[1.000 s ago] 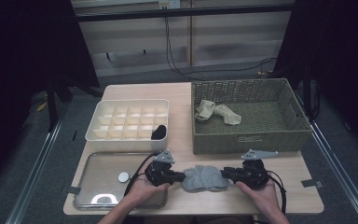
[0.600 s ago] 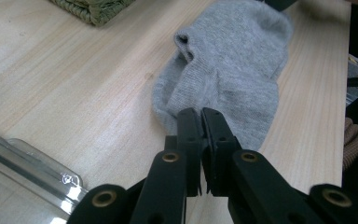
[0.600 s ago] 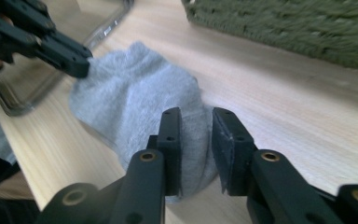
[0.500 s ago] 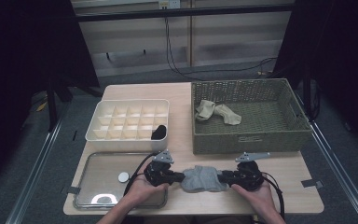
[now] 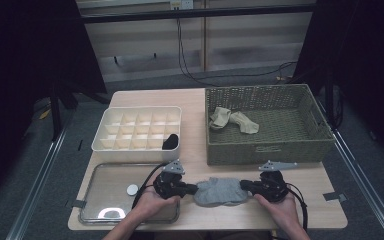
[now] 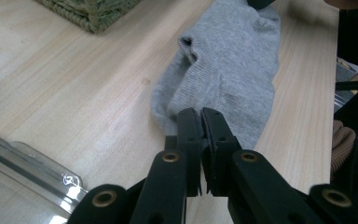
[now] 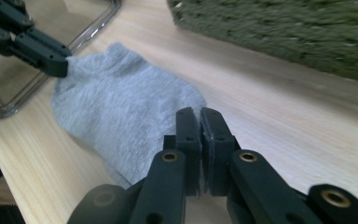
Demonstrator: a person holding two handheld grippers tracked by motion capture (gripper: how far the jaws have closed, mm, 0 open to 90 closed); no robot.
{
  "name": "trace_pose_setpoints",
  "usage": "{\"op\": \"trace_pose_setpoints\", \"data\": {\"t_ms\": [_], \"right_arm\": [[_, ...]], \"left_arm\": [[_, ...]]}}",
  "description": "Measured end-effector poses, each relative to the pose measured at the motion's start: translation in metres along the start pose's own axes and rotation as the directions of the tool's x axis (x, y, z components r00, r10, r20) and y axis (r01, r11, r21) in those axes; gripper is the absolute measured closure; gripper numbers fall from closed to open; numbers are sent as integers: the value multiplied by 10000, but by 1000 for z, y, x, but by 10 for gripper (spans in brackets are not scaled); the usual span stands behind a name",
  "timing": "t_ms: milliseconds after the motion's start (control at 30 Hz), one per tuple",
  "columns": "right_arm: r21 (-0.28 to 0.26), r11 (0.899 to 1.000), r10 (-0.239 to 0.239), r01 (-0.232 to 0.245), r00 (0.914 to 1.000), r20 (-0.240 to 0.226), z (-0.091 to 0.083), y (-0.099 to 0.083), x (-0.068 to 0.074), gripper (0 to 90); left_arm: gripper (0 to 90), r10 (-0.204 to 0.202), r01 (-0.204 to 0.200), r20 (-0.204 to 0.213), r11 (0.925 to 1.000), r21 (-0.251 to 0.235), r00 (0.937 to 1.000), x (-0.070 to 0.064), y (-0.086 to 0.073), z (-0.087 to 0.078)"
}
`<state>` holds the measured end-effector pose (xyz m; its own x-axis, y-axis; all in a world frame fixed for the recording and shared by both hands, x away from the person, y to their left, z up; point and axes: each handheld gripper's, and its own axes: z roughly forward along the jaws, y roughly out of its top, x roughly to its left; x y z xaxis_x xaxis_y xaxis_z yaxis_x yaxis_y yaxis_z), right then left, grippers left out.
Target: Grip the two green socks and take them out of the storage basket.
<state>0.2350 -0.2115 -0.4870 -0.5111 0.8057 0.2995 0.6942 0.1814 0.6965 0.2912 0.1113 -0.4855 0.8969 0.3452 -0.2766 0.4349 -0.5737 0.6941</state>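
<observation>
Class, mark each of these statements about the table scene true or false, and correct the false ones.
1. Each tool is shut on one end of the grey sock. True: the left tool and the right tool both pinch its edge.
2. The wicker basket is empty. False: a pair of beige socks lies inside it.
3. The grey sock lies on the wooden table, in front of the basket. True.
4. The white divided box holds nothing. False: a dark item sits in its near right corner cell.
5. The clear tray is to the right of the basket. False: it is at the table's near left, in front of the divided box.
</observation>
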Motion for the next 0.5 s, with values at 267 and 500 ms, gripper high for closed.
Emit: {"op": "trace_pose_setpoints", "data": {"t_ms": [267, 500], "right_arm": [[427, 9990, -103, 95, 9998, 181, 6, -3, -2, 866], [-35, 10000, -37, 37, 10000, -87, 1, 1, -2, 783]], "left_arm": [[867, -88, 89, -93, 9998, 161, 9999, 4, -1, 9], [864, -9, 7, 79, 9995, 310, 10000, -2, -2, 9]]}}
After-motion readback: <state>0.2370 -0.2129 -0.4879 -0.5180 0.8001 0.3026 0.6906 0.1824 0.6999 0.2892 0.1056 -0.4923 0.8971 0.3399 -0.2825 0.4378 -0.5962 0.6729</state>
